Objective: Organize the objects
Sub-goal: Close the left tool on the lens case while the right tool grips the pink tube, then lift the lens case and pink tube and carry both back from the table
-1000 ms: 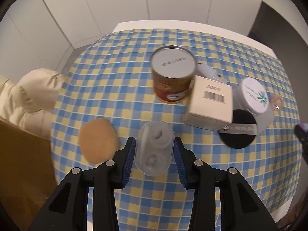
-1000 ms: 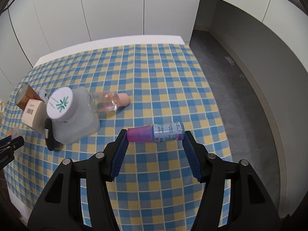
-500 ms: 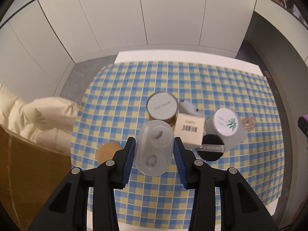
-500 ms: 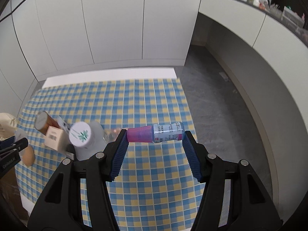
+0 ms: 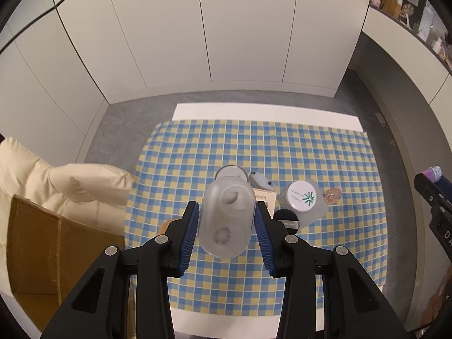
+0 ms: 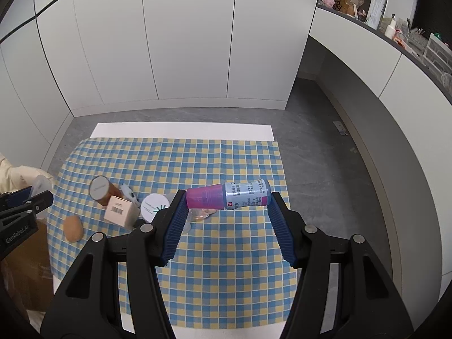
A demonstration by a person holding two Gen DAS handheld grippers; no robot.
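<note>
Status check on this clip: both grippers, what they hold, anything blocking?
Left gripper shut on clear capsule case. Right gripper shut on purple-capped bottle, lying crosswise. Both well above checkered table; nothing in the way.

White cabinet doors [image 6: 192,42] line the wall above a grey floor [image 6: 325,147].

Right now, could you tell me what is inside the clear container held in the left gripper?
Through the clear container two small pale, fuzzy lumps show, one nearer each end. What they are, and whether anything lies behind them, is too blurred to tell.
</note>
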